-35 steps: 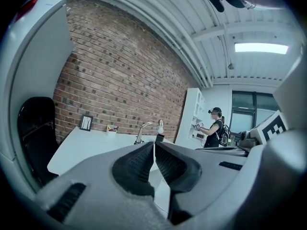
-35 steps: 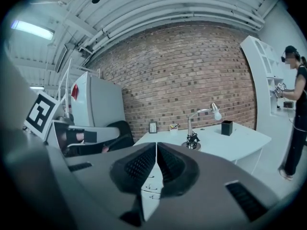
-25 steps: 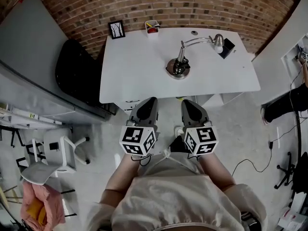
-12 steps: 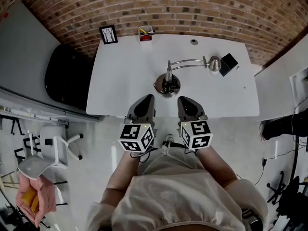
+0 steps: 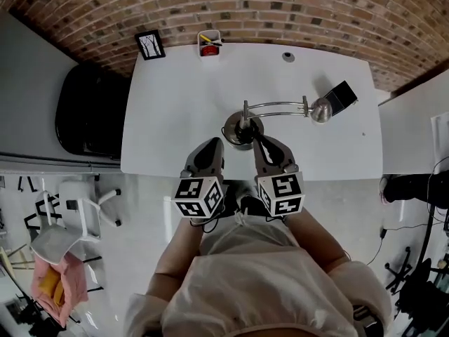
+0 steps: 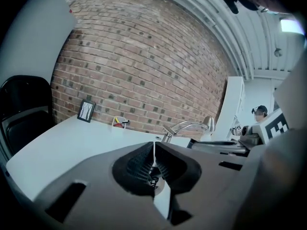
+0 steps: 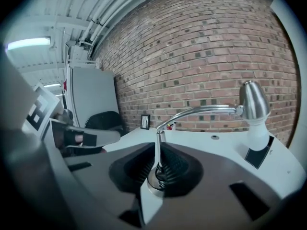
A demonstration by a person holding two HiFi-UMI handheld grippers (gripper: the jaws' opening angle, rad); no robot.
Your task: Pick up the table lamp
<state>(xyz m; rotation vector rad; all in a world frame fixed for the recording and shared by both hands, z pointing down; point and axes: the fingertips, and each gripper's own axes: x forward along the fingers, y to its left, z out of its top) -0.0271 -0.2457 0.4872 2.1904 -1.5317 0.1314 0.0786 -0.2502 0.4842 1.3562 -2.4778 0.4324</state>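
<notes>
The table lamp [image 5: 242, 128] stands on the white table [image 5: 168, 111]. It has a round chrome base, and a curved chrome arm runs right to its head [image 5: 321, 109]. My left gripper [image 5: 212, 145] is shut and empty over the table's near edge, just left of the base. My right gripper [image 5: 262, 142] is also shut, with its tips close to the right side of the base. In the right gripper view the lamp's stem [image 7: 158, 140] rises just beyond the shut tips and the head [image 7: 253, 102] is at the upper right. The left gripper view shows the lamp [image 6: 184, 127] ahead, to the right.
Along the table's far edge by the brick wall stand a small picture frame [image 5: 149, 45] and a white cup of pens [image 5: 208, 43]. A black block [image 5: 342, 95] lies by the lamp head. A black chair [image 5: 88, 111] is left of the table, a white chair [image 5: 70, 223] lower left.
Both grippers have moved forward from in front of the table to over its near edge, close to the lamp base. Both stayed shut.
</notes>
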